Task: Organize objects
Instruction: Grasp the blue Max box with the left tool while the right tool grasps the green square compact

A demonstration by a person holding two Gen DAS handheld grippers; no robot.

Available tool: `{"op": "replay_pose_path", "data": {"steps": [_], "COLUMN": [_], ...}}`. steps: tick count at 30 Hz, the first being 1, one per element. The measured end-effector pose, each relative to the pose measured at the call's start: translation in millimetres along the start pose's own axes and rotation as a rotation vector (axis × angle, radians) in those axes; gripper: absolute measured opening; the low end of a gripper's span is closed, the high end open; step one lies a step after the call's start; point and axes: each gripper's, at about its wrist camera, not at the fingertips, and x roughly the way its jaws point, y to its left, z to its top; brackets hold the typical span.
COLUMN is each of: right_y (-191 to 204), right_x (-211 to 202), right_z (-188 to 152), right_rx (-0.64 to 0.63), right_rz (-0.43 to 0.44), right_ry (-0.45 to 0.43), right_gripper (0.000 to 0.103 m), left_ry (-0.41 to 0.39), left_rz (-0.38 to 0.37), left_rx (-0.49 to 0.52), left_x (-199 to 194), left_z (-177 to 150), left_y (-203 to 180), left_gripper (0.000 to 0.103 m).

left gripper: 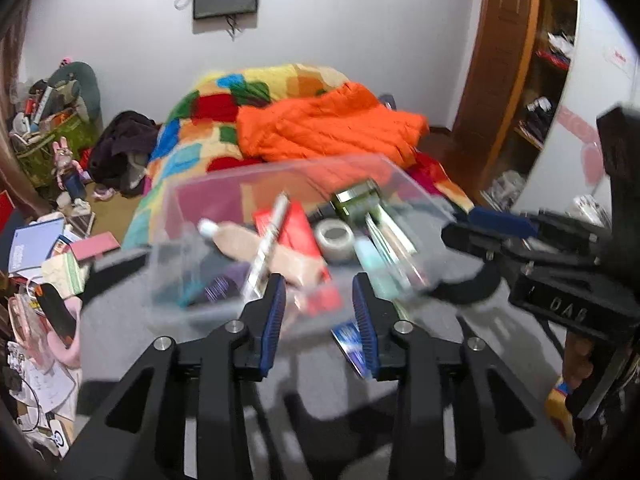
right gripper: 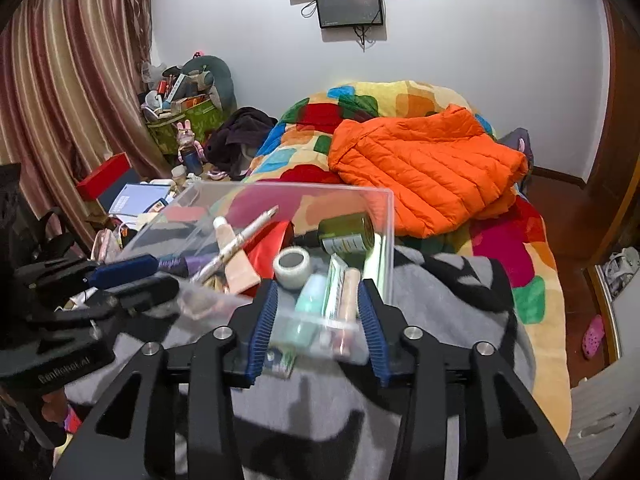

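A clear plastic box [left gripper: 180,216] [right gripper: 384,216] sits on a grey and black blanket [right gripper: 448,304] on the bed. Inside lie a pink tube [right gripper: 234,256], a red packet [left gripper: 298,228], a roll of tape [right gripper: 293,266], a green jar [right gripper: 347,234], a mint bottle [right gripper: 312,294] and a silver pen [left gripper: 268,240]. My left gripper [left gripper: 320,308] is open at the box's near left wall, its blue pads apart and pressing on nothing. My right gripper [right gripper: 318,312] is open at the near right side. Each gripper also shows in the other's view: the left gripper [right gripper: 166,274], the right gripper [left gripper: 460,224].
An orange puffer jacket [right gripper: 424,168] lies on a patchwork quilt [right gripper: 360,104] behind the box. A cluttered side table [left gripper: 44,248] with books and papers stands to the left. A striped curtain [right gripper: 60,80], a wooden wardrobe [left gripper: 516,80] and a wall screen [right gripper: 348,4] surround the bed.
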Motion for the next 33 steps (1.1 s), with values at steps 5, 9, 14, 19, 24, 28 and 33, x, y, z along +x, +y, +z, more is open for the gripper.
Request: {"op": "replay_pose_path", "data": {"steps": [5,9,14,19,24,28,33], "right_y": [-2.8,-5.3,-7.3,-0.1,19.6,33.1,34.2], "right_x": [-7.9,-5.8,1.9,19.3,44.3,63.3,76.5], "right_z": [-18.3,-28.8,-38.0,-41.7,-42.9,-42.8,-45.7], "right_rx": [0.005,0.005,0.017,0.030,-0.010,-0.036,-0.009], "right_rz": [-0.016,-0.035,-0.046,-0.003,0.010,0.005,-0.013], "right_ry": [0.021,0.043,0.075,0.128,0.176,0.217,0.242], "right_gripper": [0.053,0.058,0.064,0.064,0.064,0.064,0.042], "left_ry": [0.112,0.198,0.210,0.197,0.178,0.164,0.141], "left_rz": [-0.029,-0.007,0.028,0.007,0.010,0.014,0.004], "left_rx": [0.023,0.063,0.054,0.005,-0.025,-0.056,-0.096], "left_x": [27.4,54.5,63.8,53.7,38.7,29.7,20.8], "left_z": [-25.2,-36.8,-39.2,-45.7,-57.9,-64.5,-71.6], "left_y": [-19.8,-34.6,-33.4,-16.6,3.5,17.9,26.8], "left_gripper": [0.057,0.058,0.052,0.032,0.027,0.027,0.027]}}
